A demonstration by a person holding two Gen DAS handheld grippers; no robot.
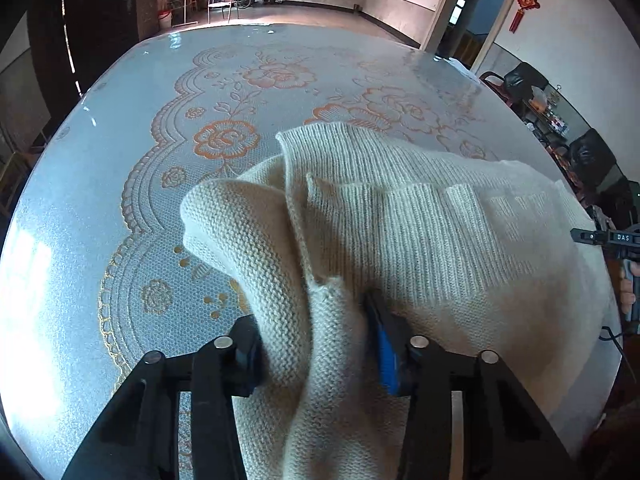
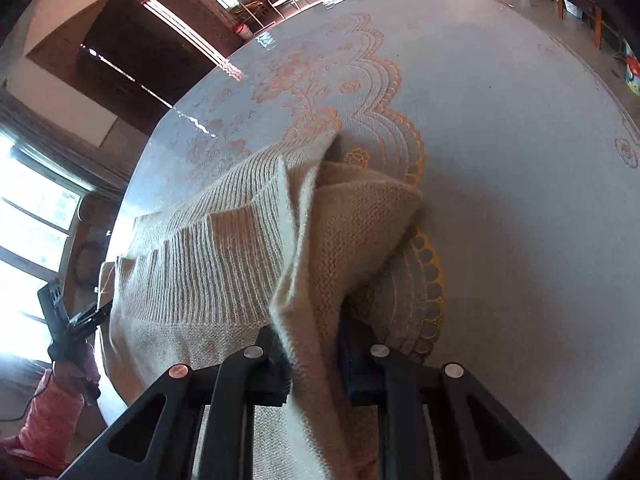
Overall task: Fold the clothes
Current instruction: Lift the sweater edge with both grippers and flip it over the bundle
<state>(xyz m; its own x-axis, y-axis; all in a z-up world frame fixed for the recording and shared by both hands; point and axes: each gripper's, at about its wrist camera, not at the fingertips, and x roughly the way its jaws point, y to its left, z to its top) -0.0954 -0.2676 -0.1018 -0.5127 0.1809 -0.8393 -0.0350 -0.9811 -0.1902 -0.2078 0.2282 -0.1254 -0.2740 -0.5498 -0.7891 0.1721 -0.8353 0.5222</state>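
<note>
Cream knitted sweater (image 1: 400,220) lies on the floral desk (image 1: 100,200), a bunched fold of it pinched in the left hand-held gripper (image 1: 316,344), while the right wrist view shows the right hand-held gripper (image 2: 312,360) clamped on another raised fold.

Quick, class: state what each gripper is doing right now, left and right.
Left gripper: closed on a bunched fold of the cream knitted sweater.
Right gripper: closed on a fold of the same sweater.
</note>
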